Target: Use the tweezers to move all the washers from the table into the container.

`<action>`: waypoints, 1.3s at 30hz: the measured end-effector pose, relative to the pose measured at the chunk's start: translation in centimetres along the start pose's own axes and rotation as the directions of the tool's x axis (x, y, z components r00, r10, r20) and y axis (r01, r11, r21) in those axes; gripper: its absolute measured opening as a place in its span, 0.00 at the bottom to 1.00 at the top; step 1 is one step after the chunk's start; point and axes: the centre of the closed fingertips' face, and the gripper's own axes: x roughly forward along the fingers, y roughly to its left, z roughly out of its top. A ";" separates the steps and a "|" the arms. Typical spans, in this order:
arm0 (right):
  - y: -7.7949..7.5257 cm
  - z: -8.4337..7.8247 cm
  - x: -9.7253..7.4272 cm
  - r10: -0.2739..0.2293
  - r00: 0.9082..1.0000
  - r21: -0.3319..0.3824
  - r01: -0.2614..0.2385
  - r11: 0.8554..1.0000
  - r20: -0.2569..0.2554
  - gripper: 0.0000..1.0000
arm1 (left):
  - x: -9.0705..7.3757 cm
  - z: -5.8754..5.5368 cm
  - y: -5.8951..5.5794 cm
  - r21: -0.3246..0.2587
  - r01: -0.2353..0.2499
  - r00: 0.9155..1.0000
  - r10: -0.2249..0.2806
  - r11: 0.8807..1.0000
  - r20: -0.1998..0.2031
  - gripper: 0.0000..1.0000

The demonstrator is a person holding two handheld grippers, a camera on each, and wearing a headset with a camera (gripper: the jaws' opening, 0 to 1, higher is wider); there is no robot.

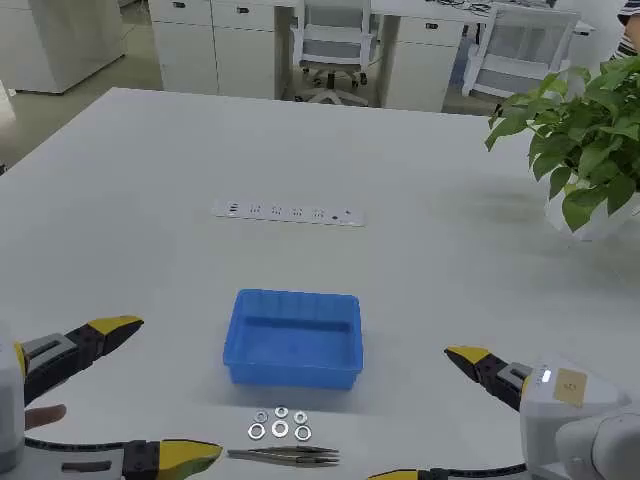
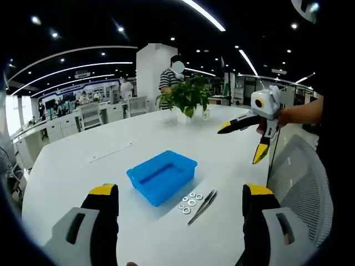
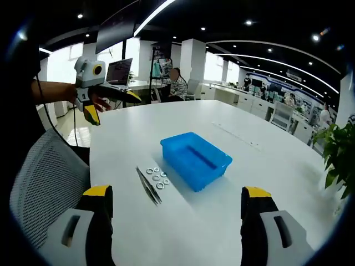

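On the table (image 1: 150, 200) in front of you, the container (image 1: 293, 338) sits about midway between left and right, towards your side. The washers (image 1: 280, 424) lie in a small cluster on the table just before the container, on your side of it. The tweezers (image 1: 285, 456) lie flat just before the washers, closer still to you, running left to right. Behind the container, well apart, the power strip (image 1: 288, 212) lies crosswise. The plant (image 1: 585, 140) stands at the far right. Chairs (image 1: 335, 45) stand beyond the table's far edge. Your left gripper (image 1: 175, 388) is left of the washers and your right gripper (image 1: 412, 415) is right of them, neither touching anything.
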 end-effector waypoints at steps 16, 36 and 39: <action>0.1 0.1 0.0 0.000 1.000 -0.004 0.000 1.000 0.001 0.97 | 0.0 0.1 0.0 0.002 0.001 1.000 -0.001 1.000 0.006 0.99; 0.1 0.1 -0.2 0.007 1.000 -0.015 -0.007 1.000 -0.003 0.97 | -0.3 0.3 -0.1 0.012 0.000 1.000 0.000 1.000 0.004 0.98; 0.2 0.0 -0.2 0.008 1.000 -0.016 -0.008 1.000 -0.005 0.97 | -0.2 0.3 -0.2 0.011 0.001 1.000 -0.001 1.000 0.004 0.98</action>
